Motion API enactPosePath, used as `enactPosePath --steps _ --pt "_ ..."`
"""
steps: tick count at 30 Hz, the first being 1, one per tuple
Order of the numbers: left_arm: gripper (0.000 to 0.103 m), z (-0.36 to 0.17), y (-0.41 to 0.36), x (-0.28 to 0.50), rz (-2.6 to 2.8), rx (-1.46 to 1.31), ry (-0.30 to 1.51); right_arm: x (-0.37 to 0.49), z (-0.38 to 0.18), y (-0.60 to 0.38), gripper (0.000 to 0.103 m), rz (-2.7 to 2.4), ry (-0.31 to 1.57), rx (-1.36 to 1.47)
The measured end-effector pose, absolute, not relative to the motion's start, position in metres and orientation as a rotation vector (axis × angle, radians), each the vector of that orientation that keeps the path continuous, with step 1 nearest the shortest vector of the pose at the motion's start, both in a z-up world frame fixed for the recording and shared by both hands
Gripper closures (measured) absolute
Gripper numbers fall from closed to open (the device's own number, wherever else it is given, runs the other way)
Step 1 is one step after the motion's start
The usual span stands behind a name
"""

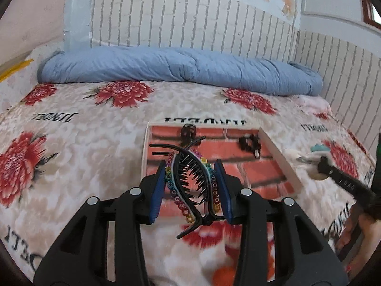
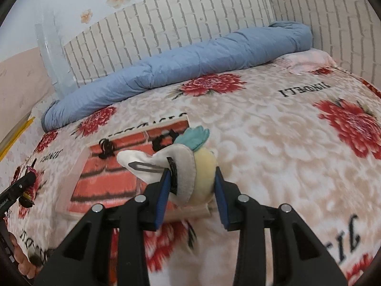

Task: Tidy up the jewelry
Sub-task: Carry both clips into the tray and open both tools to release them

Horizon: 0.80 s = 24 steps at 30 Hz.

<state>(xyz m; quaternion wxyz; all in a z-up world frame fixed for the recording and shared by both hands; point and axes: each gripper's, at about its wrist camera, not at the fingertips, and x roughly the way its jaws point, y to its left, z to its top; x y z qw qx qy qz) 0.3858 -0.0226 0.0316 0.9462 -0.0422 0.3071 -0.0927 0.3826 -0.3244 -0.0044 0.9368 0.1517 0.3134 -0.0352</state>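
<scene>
My left gripper (image 1: pixel 190 186) is shut on a black banana hair clip (image 1: pixel 190 178) edged with rainbow beads, held above the bed just short of the tray. My right gripper (image 2: pixel 193 186) is shut on a plush hair clip (image 2: pixel 185 166) with a white felt wing, a yellow body and a teal tuft; its metal snap clip sticks out to the left. A shallow tray (image 1: pixel 281 162) with a red brick-pattern floor lies on the bed ahead of both. Two small black claw clips (image 1: pixel 188 131) (image 1: pixel 250 143) rest at its far end. The right gripper (image 1: pixel 333 174) shows at the right of the left wrist view.
The bed has a floral blanket (image 2: pixel 285 131) printed with red flowers and black lettering. A rolled blue quilt (image 1: pixel 181 66) lies along the brick-pattern wall. A hand (image 2: pixel 26 259) holds the left gripper at the lower left of the right wrist view.
</scene>
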Motion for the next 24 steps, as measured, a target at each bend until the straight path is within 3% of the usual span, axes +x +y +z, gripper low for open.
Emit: enactPosePath --steps 13,24 --pt "0.064 -0.001 -0.036 0.492 -0.208 -0.098 0.683 0.485 -0.032 -0.286 0.067 -0.027 0.701 0.231" --pt "0.064 -0.05 -0.047 0.518 -0.215 -0.04 0.768 0.501 -0.06 -0.276 0.067 -0.036 0.743 0.187"
